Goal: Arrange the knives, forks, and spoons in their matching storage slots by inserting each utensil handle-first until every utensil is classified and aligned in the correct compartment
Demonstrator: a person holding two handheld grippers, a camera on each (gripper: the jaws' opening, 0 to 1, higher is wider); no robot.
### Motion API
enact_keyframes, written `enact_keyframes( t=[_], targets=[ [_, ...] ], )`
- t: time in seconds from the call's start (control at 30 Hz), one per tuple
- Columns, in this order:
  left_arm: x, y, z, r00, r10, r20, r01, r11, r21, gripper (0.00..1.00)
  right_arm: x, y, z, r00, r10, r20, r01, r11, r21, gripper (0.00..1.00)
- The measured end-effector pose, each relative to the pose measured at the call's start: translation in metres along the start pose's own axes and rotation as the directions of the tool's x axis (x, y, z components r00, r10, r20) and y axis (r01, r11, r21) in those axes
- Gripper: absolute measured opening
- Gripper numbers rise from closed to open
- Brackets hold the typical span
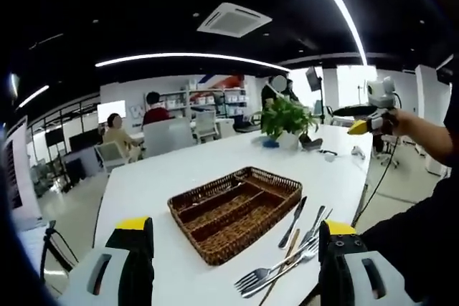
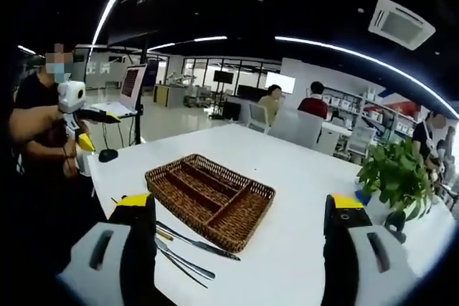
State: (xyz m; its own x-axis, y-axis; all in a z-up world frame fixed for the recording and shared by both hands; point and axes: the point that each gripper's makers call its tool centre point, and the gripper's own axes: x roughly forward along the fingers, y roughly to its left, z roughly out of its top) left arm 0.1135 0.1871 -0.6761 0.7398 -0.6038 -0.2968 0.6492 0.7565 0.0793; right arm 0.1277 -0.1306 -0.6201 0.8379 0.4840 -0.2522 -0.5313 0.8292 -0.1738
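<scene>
Both grippers hang above the white table (image 1: 179, 170) with jaws spread wide and nothing between them: the left gripper (image 1: 233, 263) over the near edge, the right gripper (image 2: 240, 238) likewise. Between them sits a wicker cutlery tray (image 1: 237, 209) with bare compartments. Just beside it on the tabletop lie forks (image 1: 276, 271), knives (image 1: 292, 221) and other utensils, loosely overlapping. A potted plant (image 1: 287, 120) stands farther back.

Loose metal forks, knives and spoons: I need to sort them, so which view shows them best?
The left gripper view: the metal utensils lie spread beside the brown wicker tray. In the right gripper view its own jaw hides most of them.
</scene>
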Motion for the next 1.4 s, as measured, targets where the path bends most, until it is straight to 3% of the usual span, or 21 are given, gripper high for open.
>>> enact_keyframes(
  t=[0.17, 0.23, 0.33, 0.63, 0.87, 1.1, 1.27, 1.4],
  targets=[
    [0.005, 0.006, -0.003, 1.000, 0.029, -0.001, -0.029, 0.998, -0.058, 1.00, 0.011, -0.011, -0.022, 0.996, -0.019, -0.082, 0.024, 0.998, 0.057, 0.99],
    [0.004, 0.011, -0.004, 0.999, 0.049, 0.014, -0.048, 0.997, -0.059, 1.00, 0.017, -0.007, -0.022, 0.998, 0.002, -0.060, 0.000, 0.999, 0.046, 0.99],
    [0.001, 0.019, -0.011, 0.997, 0.074, -0.007, -0.074, 0.995, -0.072, 1.00, 0.025, -0.003, -0.032, 0.995, 0.020, -0.102, -0.017, 0.999, 0.030, 0.99],
    [-0.010, 0.023, -0.005, 0.996, 0.094, 0.012, -0.092, 0.993, -0.077, 1.00, 0.025, -0.003, -0.020, 0.996, 0.027, -0.083, -0.027, 1.000, 0.010, 0.99],
    [-0.006, 0.028, -0.005, 0.994, 0.106, 0.019, -0.104, 0.991, -0.089, 1.00, 0.022, -0.001, -0.034, 0.993, 0.042, -0.115, -0.039, 0.999, 0.022, 0.99],
    [-0.013, 0.025, 0.000, 0.993, 0.111, 0.030, -0.108, 0.990, -0.085, 1.00, 0.037, 0.011, -0.019, 0.992, 0.084, -0.095, -0.087, 0.996, -0.035, 0.99],
    [-0.017, 0.024, -0.012, 0.993, 0.118, 0.001, -0.117, 0.991, -0.067, 1.00, 0.049, 0.018, -0.004, 0.993, 0.103, -0.064, -0.105, 0.994, -0.032, 0.99],
    [-0.020, 0.024, -0.010, 0.993, 0.121, 0.012, -0.120, 0.990, -0.077, 1.00, 0.058, 0.024, -0.003, 0.989, 0.127, -0.077, -0.132, 0.989, -0.062, 0.99]
  ],
)
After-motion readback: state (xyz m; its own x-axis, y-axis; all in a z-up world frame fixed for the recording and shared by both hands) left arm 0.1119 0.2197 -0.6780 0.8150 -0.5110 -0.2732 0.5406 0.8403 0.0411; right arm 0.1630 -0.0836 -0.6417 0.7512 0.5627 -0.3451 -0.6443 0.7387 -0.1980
